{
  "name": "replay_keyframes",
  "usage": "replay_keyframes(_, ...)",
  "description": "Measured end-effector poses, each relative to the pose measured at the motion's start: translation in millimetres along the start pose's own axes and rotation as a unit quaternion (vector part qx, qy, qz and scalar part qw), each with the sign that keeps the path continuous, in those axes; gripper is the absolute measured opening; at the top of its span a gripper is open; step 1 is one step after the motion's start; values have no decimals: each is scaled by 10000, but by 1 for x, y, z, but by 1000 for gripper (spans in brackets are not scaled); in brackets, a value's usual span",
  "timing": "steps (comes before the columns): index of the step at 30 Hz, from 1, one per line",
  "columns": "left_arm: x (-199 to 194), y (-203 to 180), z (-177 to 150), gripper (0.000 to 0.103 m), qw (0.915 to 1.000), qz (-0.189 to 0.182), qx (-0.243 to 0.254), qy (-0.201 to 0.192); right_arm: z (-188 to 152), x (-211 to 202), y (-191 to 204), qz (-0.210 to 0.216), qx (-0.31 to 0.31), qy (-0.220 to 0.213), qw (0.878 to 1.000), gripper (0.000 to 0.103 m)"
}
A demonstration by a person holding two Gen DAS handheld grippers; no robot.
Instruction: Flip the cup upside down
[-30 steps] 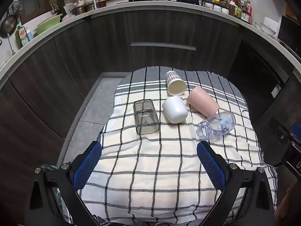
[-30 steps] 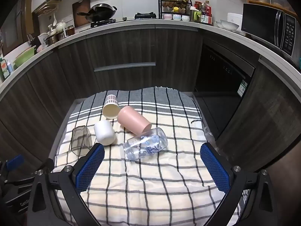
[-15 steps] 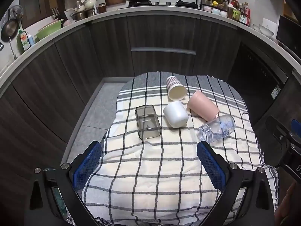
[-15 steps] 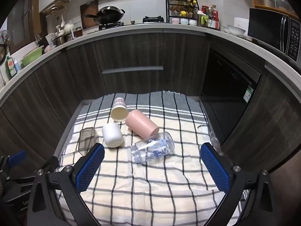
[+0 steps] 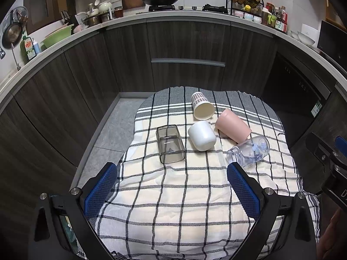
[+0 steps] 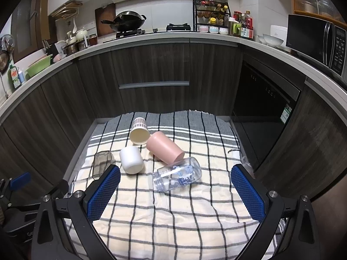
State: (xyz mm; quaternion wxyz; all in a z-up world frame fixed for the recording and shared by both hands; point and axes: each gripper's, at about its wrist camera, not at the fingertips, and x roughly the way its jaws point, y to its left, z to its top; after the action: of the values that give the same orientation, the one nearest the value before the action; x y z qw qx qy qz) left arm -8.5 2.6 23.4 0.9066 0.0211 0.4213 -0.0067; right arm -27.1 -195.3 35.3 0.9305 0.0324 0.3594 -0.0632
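since a second earlier both views had pulled back and risen, so the cups sat farther off and more of the kitchen showed; the cups themselves had not shifted on the cloth [image 5: 173, 195].

five vessels lay on their sides on the checked cloth covering the worktop, none upright. the grey cup [image 5: 170, 144], square in section, lay with its long axis running away from the tongs, its far end angled a little left. the white cup [image 5: 202, 135] lay just right of it, axis tilted the same way, base toward the camera. the paper cup [image 5: 202, 108] lay farthest back, mouth facing the camera. the pink cup [image 5: 233, 124] lay along a diagonal, touching or nearly touching the white cup and the paper cup. the clear bottle [image 5: 248, 150] lay nearest on the right, neck pointing near-left, close against the pink cup.

count: four cups, one bottle.

the left tongs [image 5: 172, 186] were spread wide and held nothing, well short of the grey cup. the right tongs [image 6: 175, 191] were also spread wide and empty, with the bottle [image 6: 176, 177] lying between them and the pink cup [image 6: 164, 150].

dark cabinets [image 6: 151, 69] stood behind, with a wok [image 6: 128, 22] and a microwave [image 6: 316, 43] on the counter above.
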Motion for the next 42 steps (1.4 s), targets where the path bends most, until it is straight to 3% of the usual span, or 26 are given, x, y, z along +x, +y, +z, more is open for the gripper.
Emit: replay_keyframes(42, -5, -1, 0, 103, 10000, -15, 4, -55, 0, -1, 0, 10, 4, -4, 10000, 102)
